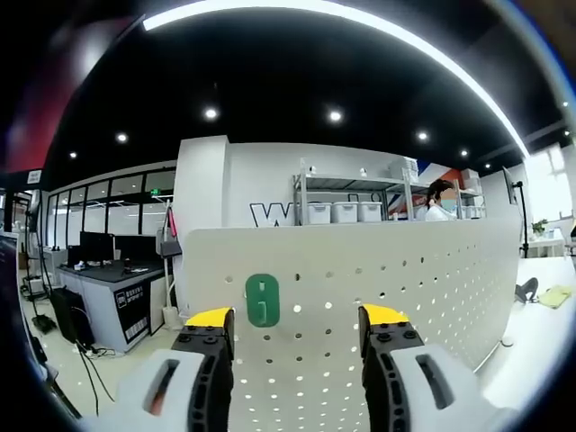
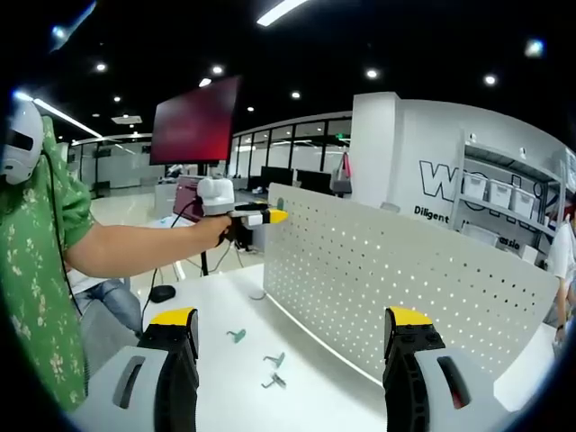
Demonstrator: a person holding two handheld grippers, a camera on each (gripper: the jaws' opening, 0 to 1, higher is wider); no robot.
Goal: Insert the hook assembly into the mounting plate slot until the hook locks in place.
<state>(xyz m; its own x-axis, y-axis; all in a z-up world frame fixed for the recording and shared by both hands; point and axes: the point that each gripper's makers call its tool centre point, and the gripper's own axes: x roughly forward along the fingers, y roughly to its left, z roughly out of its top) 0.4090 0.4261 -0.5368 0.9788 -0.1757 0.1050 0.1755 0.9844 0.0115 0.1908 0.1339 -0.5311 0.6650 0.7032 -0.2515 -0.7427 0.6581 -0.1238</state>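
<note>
In the left gripper view, the left gripper (image 1: 297,324) has its two jaws wide apart and holds nothing. Between and just beyond the jaws stands the white perforated mounting plate (image 1: 405,270), upright on the counter. A green hook (image 1: 262,300) sits on the face of the plate, a little higher than the left jaw tip and close to it, not touching it as far as I can see.

In the right gripper view, the right gripper (image 2: 293,333) is also wide open and empty. On the white counter (image 2: 225,306), between its jaws, lie three small hook pieces: one green piece (image 2: 237,336) nearer to the left jaw, and two more, (image 2: 275,360) and (image 2: 274,382), close together toward the near edge of the counter. They lie in front of the plate (image 2: 396,270), apart from it. The person's hand (image 2: 220,229) holds the left gripper (image 2: 256,216) up at the top left corner of the plate.
</note>
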